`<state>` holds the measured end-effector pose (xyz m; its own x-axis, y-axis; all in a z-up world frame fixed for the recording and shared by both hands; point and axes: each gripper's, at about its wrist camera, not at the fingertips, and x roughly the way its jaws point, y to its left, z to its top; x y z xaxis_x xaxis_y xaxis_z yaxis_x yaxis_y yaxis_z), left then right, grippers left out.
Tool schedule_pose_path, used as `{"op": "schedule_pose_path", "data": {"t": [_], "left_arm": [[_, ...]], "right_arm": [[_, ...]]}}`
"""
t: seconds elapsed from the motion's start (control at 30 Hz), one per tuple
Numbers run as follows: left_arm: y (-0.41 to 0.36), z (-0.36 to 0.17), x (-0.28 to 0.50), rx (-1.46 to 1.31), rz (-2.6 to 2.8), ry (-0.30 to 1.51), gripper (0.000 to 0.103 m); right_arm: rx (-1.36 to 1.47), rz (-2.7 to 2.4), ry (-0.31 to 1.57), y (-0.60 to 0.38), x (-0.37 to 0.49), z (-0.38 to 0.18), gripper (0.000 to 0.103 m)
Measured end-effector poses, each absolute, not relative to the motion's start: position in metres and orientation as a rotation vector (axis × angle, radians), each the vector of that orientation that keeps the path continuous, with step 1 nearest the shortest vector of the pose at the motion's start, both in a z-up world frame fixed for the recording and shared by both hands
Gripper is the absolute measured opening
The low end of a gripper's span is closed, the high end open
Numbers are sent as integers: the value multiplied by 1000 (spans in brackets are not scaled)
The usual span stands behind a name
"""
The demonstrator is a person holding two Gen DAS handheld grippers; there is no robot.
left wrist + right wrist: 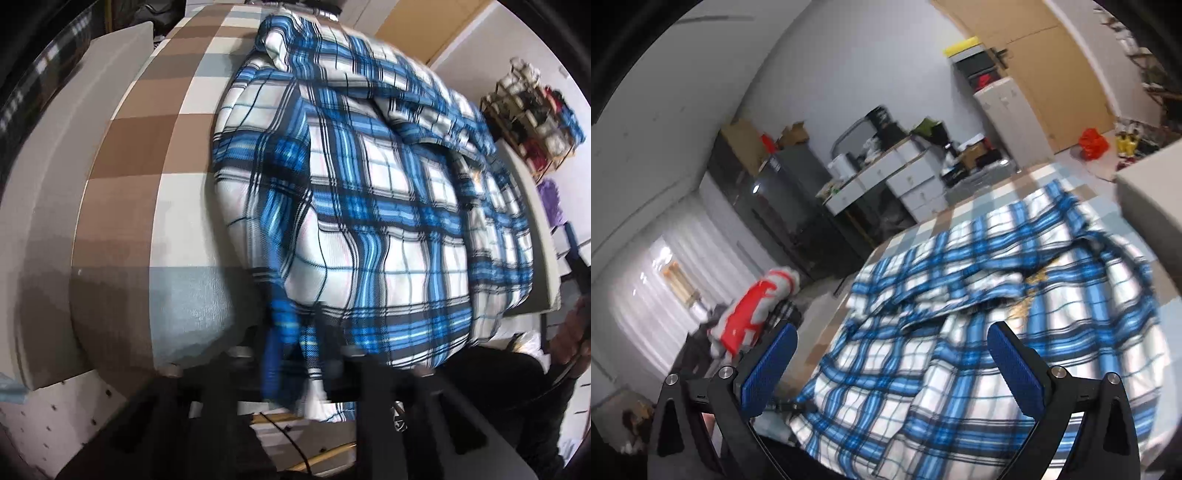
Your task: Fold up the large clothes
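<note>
A large blue-and-white plaid garment [388, 206] lies crumpled on a surface covered in brown, white and pale blue checks [147, 155]. At the bottom of the left wrist view my left gripper [295, 343] is shut on the garment's near edge, and the cloth bunches and hangs down between the blurred fingers. In the right wrist view the same garment [979, 332] spreads out below my right gripper [893, 328]. Its blue pads [772, 365] stand wide apart, open, and press on nothing.
A beige block [110, 62] sits at the far left of the checked surface, and a rack of small items [532, 107] stands to the right. Beyond the surface are a white desk with drawers [905, 177], a dark cabinet [783, 206] and a red-and-white object [753, 310].
</note>
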<state>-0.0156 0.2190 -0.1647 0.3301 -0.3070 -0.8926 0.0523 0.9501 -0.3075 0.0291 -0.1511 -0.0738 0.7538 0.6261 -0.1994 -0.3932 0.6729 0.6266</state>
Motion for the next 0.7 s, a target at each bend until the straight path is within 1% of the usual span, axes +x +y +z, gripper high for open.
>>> {"op": "schedule_pose_path", "data": {"t": [0.13,0.23,0.3,0.4,0.47,0.53,0.6,0.7], "left_arm": [[218,-162,-16,-249,-278,1207,2],[219,-155,-19,-250,-321,1183,1],[221,-150,-21,-261,-351,1169,1],[227,-146,-25,-271,-377,1153,1],[228,-145,-25,-271,-386,1146,1],[229,-145,-25,-276,-391,1145,1],[231,-146,-26,-291,-398,1144,1],[235,-146,-28,-294,-393,1137,1]], "right_arm": [[582,493,544,-196,25,-75,103],[430,389,738,-216,26,-86,103],[368,338,857,-227,27,-103,103],[408,356,1003,-237,29,-136,103],[471,373,1047,-241,31,-152,103],[532,406,1073,-241,37,-163,98],[592,437,1080,-238,42,-169,98],[624,420,1086,-234,52,-174,93]]}}
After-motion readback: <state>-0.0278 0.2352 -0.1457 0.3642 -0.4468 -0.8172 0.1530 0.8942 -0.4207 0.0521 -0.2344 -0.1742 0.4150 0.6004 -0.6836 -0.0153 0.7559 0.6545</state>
